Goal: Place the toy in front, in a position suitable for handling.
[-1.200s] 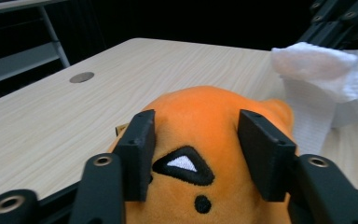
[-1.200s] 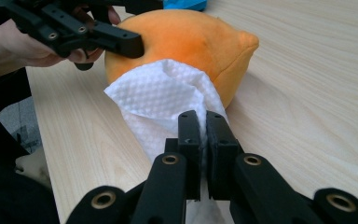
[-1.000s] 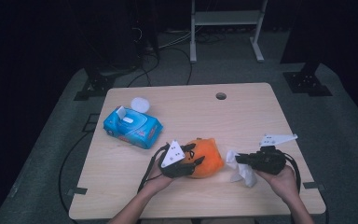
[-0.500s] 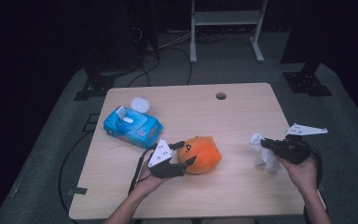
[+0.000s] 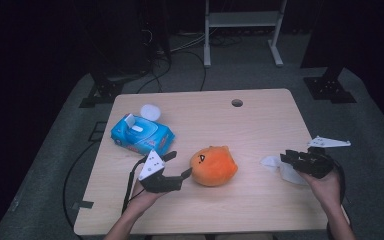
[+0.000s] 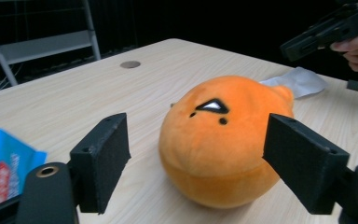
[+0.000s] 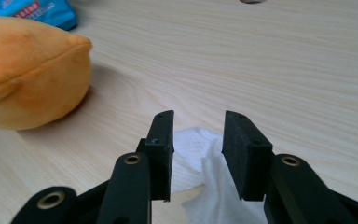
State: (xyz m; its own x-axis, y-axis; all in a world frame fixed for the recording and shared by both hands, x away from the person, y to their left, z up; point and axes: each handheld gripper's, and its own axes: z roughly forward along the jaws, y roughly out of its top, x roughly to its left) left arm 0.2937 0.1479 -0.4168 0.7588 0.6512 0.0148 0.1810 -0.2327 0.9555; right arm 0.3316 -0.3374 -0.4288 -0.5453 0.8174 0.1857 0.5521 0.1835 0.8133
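— Where is the orange plush toy (image 5: pixel 213 165) sitting right now?

— It is lying near the middle of the worktop (image 5: pixel 260 120), toward the person's edge. The left gripper (image 5: pixel 178 166) is sitting just to its left with its jaws spread wide, and in the left gripper view the toy (image 6: pixel 223 137) is showing between and beyond the two pads, which are not touching it.

— And the right gripper?

— The right gripper (image 5: pixel 286 158) is hovering well apart from the toy, out by the worktop's right edge, over a crumpled white tissue (image 5: pixel 282 168). In its own view the jaws are standing partly open, a narrow gap between them, with the tissue (image 7: pixel 205 179) lying beneath and between them. I cannot tell whether the pads are pinching it.

— Anything else on the worktop?

— A blue pack of wipes (image 5: pixel 142 135) is lying at the left with its flap up, a small white round lid (image 5: pixel 150 111) just behind it.
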